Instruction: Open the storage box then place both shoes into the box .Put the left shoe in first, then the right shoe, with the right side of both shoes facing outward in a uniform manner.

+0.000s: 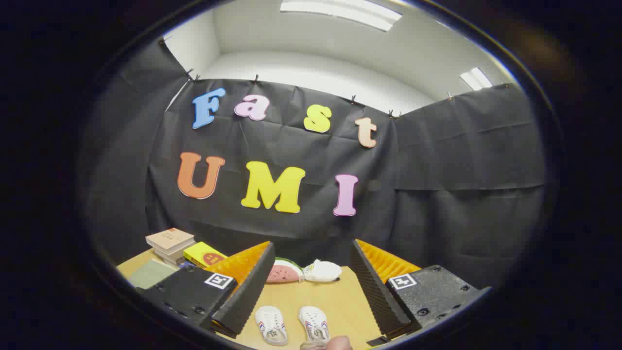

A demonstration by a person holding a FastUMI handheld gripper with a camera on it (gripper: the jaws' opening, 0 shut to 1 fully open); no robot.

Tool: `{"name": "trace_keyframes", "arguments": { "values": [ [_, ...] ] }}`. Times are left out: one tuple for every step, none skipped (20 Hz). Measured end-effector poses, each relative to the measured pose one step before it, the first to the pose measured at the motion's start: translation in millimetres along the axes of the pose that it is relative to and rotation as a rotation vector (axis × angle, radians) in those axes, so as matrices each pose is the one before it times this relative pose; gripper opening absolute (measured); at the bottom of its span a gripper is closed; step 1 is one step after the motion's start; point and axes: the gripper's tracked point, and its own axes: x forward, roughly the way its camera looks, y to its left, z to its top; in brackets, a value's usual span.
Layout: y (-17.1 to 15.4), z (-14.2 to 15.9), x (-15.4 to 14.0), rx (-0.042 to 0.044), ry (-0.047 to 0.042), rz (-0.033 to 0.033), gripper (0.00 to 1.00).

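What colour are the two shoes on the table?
White with red-and-blue side stripes: the shoes lie between the open gripper fingers, clearest in the gripper view.

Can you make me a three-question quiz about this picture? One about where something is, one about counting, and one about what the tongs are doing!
1. Where are the white shoes?
A. On the books
B. On the table between the tongs' fingers
C. Hanging on the wall

2. How many white shoes lie on the table?
A. One
B. Two
C. Four

3. What are the tongs doing?
A. Open, holding nothing
B. Squeezing a shoe
C. Squeezing a book

Answers: 1 B, they lie side by side on the wood between the fingers. 2 B, one pair shows. 3 A, the fingers stand wide apart with nothing in them.
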Motion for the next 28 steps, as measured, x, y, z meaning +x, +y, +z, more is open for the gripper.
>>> {"name": "trace_keyframes", "arguments": {
  "values": [
    [1.41, 0.85, 1.15, 0.00864, -0.00312, 0.00420, 1.00],
    [-1.00, -0.58, 0.60, 0.00188, 0.00138, -0.00147, 1.00],
    [0.08, -0.22, 1.25, 0.00568, -0.00024, 0.00003, 1.00],
    [0.71, 0.53, 0.05, 0.00675, -0.00024, 0.00323, 1.00],
    [1.48, 0.07, 0.94, 0.00412, 0.00156, 0.00331, 1.00],
    [1.94, 0.73, 0.49, 0.00094, 0.00247, 0.00589, 1.00],
    [1.53, -1.60, 0.03, -0.00330, 0.00397, 0.00523, 1.00],
    [2.18, -0.28, 0.30, -0.00498, 0.00154, 0.00942, 1.00],
    [3.31, -0.37, 0.14, -0.00489, 0.00077, 0.01133, 1.00],
    [1.98, 0.66, -0.35, -0.00530, -0.00134, 0.00731, 1.00],
    [-0.03, 1.08, -0.22, -0.00383, -0.00049, -0.00076, 1.00],
    [1.22, 0.13, -0.65, 0.00235, -0.00015, 0.00496, 1.00],
    [2.89, -1.97, -0.56, 0.00204, 0.00506, 0.00610, 1.00],
    [3.00, -0.44, -1.18, 0.00150, 0.00294, 0.00830, 1.00],
    [1.56, -1.01, -1.28, -0.00426, 0.00444, 0.00580, 1.00],
    [0.86, 0.72, -0.57, -0.00612, -0.00001, 0.00500, 1.00],
    [1.57, 1.12, -1.22, -0.00424, -0.00131, 0.00712, 1.00],
    [0.69, 1.35, -1.03, -0.00337, -0.00144, 0.00609, 1.00],
    [0.64, 0.33, -0.28, -0.00128, 0.00083, 0.00843, 1.00],
    [1.37, -0.12, -0.26, -0.00054, 0.00482, 0.01038, 1.00],
    [0.57, -2.50, 1.05, 0.00092, 0.00796, 0.01149, 1.00],
    [0.03, -1.94, 0.75, 0.00299, 0.00962, 0.00818, 1.00],
    [-1.25, -1.11, 1.09, 0.00264, 0.00603, 0.00438, 1.00],
    [-1.64, 0.69, -0.05, 0.00150, 0.00361, 0.00156, 1.00],
    [-0.86, -0.31, 1.48, 0.00213, 0.00097, 0.00192, 1.00],
    [-1.07, -0.76, 1.11, 0.00289, 0.00169, 0.00378, 1.00],
    [-0.43, -2.18, 1.69, 0.00185, 0.00456, 0.00190, 1.00],
    [-1.04, -1.18, 1.33, 0.00167, 0.00344, 0.00559, 1.00]
  ]
}}
